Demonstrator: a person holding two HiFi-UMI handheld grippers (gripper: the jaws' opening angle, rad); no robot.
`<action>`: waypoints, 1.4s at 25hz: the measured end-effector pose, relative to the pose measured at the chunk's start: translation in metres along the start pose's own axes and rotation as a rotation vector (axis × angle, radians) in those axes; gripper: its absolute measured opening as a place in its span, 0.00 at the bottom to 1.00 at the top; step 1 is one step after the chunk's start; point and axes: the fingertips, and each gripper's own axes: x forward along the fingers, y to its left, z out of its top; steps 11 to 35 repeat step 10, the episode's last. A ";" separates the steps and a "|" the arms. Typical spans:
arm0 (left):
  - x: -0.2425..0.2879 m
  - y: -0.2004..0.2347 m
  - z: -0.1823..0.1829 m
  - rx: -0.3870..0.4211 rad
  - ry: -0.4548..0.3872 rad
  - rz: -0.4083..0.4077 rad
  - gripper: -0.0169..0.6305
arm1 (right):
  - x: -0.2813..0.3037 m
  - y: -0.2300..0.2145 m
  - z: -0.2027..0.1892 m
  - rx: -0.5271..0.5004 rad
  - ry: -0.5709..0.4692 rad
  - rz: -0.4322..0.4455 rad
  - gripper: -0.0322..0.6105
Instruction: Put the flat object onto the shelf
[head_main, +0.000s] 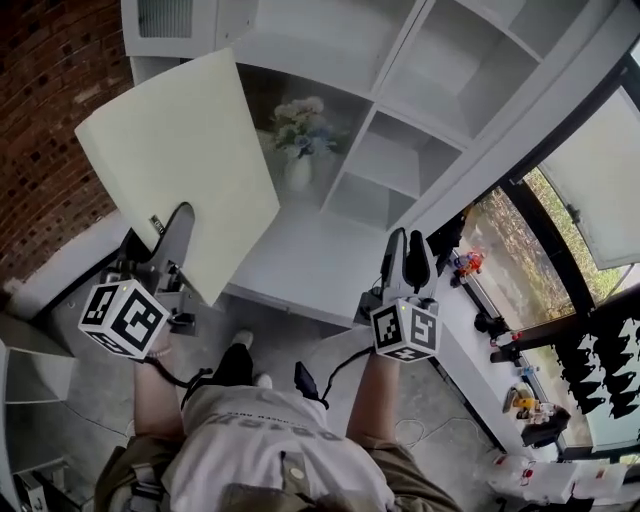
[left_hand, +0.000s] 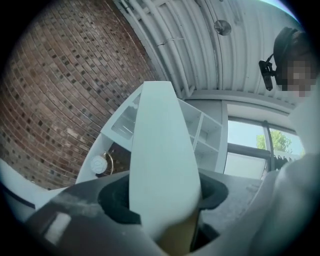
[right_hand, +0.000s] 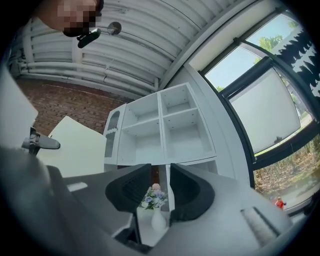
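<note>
Gripping the flat board (head_main: 170, 150) at its lower edge, close to one corner, the left claw (head_main: 176, 235) is seen clenched on it, one jaw laid over the board's face and the other hidden beneath. In the left gripper view the board is seen edge-on, pinched between both pads. The board is held in the air, tilted, well above the floor and to the left of the person. The right claw (head_main: 410, 258) is held low at the right, released, its jaws a little apart with only air between them. Between the two claws a bare strip of white tabletop (head_main: 310, 262) is left open. Beyond it, the shelf (head_main: 352, 160) is presented with several open white compartments toward the right. A vase of flowers (head_main: 300, 140) is set in the dark-backed compartment, just beside the board's right edge as seen from the head view. The space is bounded by a brick wall (head_main: 40, 120) at the left and a window (head_main: 590, 190) at the right.
</note>
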 end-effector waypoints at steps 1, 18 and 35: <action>-0.006 0.002 -0.002 0.006 0.001 0.013 0.46 | -0.003 0.000 -0.002 0.004 0.004 0.007 0.24; -0.030 -0.003 0.002 0.077 0.042 0.031 0.46 | -0.015 0.023 -0.009 0.028 0.036 0.040 0.24; -0.030 -0.003 0.002 0.077 0.042 0.031 0.46 | -0.015 0.023 -0.009 0.028 0.036 0.040 0.24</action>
